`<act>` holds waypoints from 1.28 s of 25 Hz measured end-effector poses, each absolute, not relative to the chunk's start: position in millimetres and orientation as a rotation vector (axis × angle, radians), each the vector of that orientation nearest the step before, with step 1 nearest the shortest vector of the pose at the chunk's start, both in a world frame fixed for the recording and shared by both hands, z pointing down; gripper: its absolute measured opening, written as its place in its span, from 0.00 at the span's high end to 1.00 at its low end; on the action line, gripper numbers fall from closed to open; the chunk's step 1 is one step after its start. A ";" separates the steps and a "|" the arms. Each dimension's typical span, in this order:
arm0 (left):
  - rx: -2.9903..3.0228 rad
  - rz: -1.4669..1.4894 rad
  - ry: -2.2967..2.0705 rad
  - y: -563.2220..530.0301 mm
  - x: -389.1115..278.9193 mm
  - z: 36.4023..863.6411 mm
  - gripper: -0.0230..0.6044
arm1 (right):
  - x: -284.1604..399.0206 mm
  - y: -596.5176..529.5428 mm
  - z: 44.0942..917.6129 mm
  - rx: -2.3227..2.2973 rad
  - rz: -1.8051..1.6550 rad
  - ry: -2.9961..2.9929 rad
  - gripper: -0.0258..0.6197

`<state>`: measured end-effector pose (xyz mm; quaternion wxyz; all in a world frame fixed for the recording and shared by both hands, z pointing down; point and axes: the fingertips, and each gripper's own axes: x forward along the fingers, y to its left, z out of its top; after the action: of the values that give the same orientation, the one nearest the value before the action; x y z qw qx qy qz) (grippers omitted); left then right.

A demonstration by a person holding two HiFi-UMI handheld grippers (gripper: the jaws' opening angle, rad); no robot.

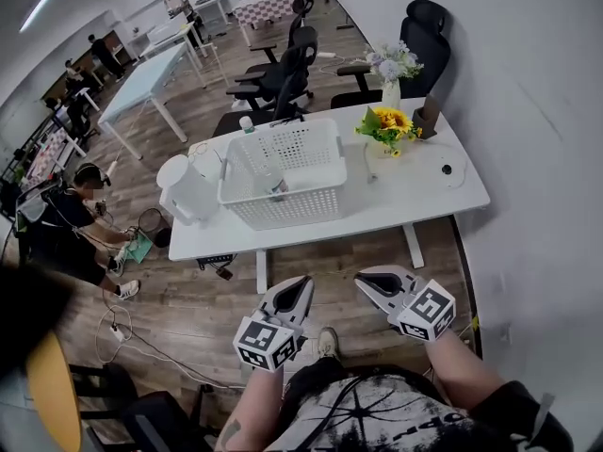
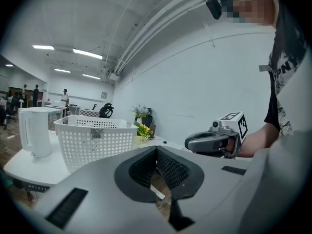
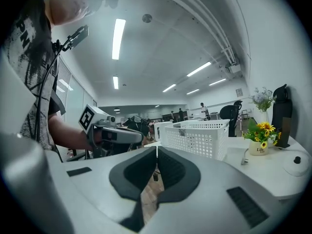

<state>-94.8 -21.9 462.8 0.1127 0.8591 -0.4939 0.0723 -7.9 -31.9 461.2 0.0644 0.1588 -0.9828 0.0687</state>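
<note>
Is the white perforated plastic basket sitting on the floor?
No, the white perforated plastic basket stands on the white desk, between the white kettle and the potted sunflowers.

My left gripper (image 1: 300, 288) held low before my body, jaws pressed together with nothing between them, my right gripper (image 1: 369, 281) level beside it and apart, jaws likewise together and empty, both pointing forward, my forearms (image 1: 462, 370) angled inward.

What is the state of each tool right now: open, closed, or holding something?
Left tool: closed, jaws together, holding nothing.
Right tool: closed, jaws together, holding nothing.
</note>
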 end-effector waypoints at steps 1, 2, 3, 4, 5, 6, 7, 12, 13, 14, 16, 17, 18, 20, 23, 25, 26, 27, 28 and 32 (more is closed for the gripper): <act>2.527 0.214 -1.436 -29.4 -100.8 462.8 0.95 | -14.1 -38.3 460.6 0.493 0.208 -2.965 0.92; 2.533 0.215 -1.423 -37.2 -106.8 462.4 0.95 | -20.2 -45.4 459.9 0.508 0.208 -2.964 0.92; 2.540 0.216 -1.410 -45.5 -112.7 461.7 0.95 | -26.2 -53.1 459.1 0.524 0.209 -2.963 0.92; 2.548 0.218 -1.398 -53.8 -118.4 460.8 0.95 | -32.1 -60.9 458.3 0.540 0.210 -2.962 0.92; 2.556 0.219 -1.387 -61.8 -123.9 460.1 0.95 | -37.9 -68.4 457.7 0.555 0.211 -2.962 0.92; 2.565 0.220 -1.377 -69.5 -129.5 459.4 0.95 | -43.7 -75.6 457.2 0.568 0.210 -2.961 0.92; 2.574 0.221 -1.370 -76.9 -135.4 458.5 0.95 | -49.7 -82.5 456.6 0.580 0.207 -2.961 0.92; 2.606 0.222 -1.325 -105.2 -164.5 454.7 0.95 | -79.4 -111.7 451.5 0.639 0.194 -2.954 0.92; 2.610 0.221 -1.317 -110.0 -170.5 454.3 0.95 | -85.0 -117.1 450.4 0.651 0.192 -2.952 0.92; 2.615 0.220 -1.311 -114.9 -176.3 453.9 0.95 | -90.5 -122.4 449.5 0.662 0.190 -2.951 0.92; 2.625 0.219 -1.298 -125.0 -186.8 453.4 0.95 | -100.7 -133.1 447.8 0.681 0.185 -2.950 0.92; 2.630 0.218 -1.291 -129.9 -191.3 453.5 0.95 | -105.0 -138.1 447.4 0.691 0.183 -2.949 0.92; 2.634 0.217 -1.285 -134.4 -195.4 453.8 0.95 | -108.9 -142.6 447.4 0.700 0.181 -2.947 0.92; 2.643 0.213 -1.273 -142.7 -202.9 454.3 0.95 | -115.7 -150.4 448.4 0.717 0.178 -2.941 0.92; 2.658 0.202 -1.254 -152.3 -212.9 451.9 0.95 | -125.1 -158.7 447.8 0.741 0.176 -2.931 0.92; 2.666 0.197 -1.241 -157.1 -218.0 450.3 0.95 | -129.8 -163.5 446.5 0.757 0.174 -2.926 0.92; 2.670 0.196 -1.236 -159.6 -220.0 450.2 0.95 | -131.6 -166.2 445.9 0.763 0.173 -2.924 0.92; 2.672 0.194 -1.232 -162.2 -221.6 450.5 0.95 | -133.1 -168.9 445.6 0.768 0.170 -2.923 0.92; 2.673 0.193 -1.229 -164.7 -223.2 451.1 0.95 | -134.4 -171.6 445.6 0.771 0.167 -2.921 0.92; 2.672 0.182 -1.222 -171.7 -227.7 451.9 0.95 | -138.2 -179.0 447.1 0.770 0.168 -2.910 0.92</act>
<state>-227.7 -171.7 451.9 0.0989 0.9032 -0.4132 0.0615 -138.2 -179.0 447.1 0.0633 0.2550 -0.9633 0.0556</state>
